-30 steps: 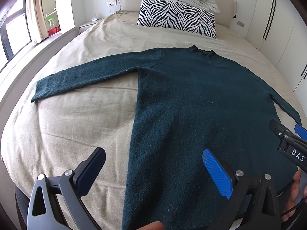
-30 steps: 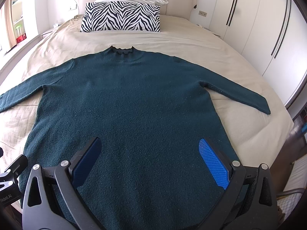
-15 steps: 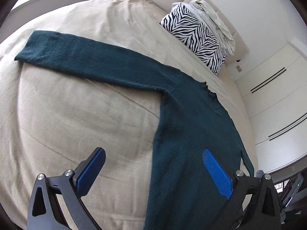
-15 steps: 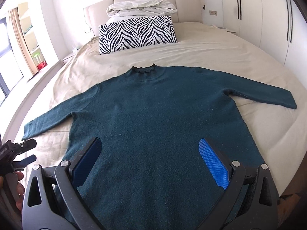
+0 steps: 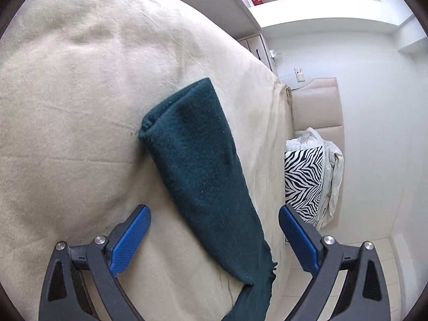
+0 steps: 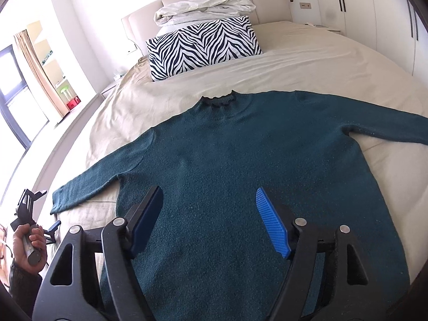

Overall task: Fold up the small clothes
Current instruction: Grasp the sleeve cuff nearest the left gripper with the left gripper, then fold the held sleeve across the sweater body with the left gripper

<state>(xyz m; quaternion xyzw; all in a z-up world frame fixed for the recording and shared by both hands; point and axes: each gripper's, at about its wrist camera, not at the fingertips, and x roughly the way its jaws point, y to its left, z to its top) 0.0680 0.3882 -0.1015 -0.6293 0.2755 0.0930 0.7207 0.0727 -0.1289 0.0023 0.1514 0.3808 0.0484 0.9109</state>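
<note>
A dark teal sweater (image 6: 240,165) lies flat, face up, on the beige bed, collar toward the headboard, both sleeves spread out. My right gripper (image 6: 210,214) is open and empty, hovering over the sweater's lower body. My left gripper (image 5: 214,230) is open and empty, straddling the sweater's left sleeve (image 5: 195,165) just above it, behind the cuff (image 5: 171,107). In the right wrist view the left gripper (image 6: 26,214) shows in a hand at the bed's left edge, beside the sleeve end (image 6: 69,195).
A zebra-striped pillow (image 6: 203,45) with a crumpled white duvet (image 6: 203,10) on top sits at the padded headboard. The bed's beige sheet (image 5: 67,107) stretches out beside the sleeve. White wardrobes (image 6: 388,13) stand to the right, a window and shelves (image 6: 53,61) to the left.
My left gripper has swung left and turned along the left sleeve, closing in on its cuff. My right gripper has shifted a little closer over the sweater body. Both stay open.
</note>
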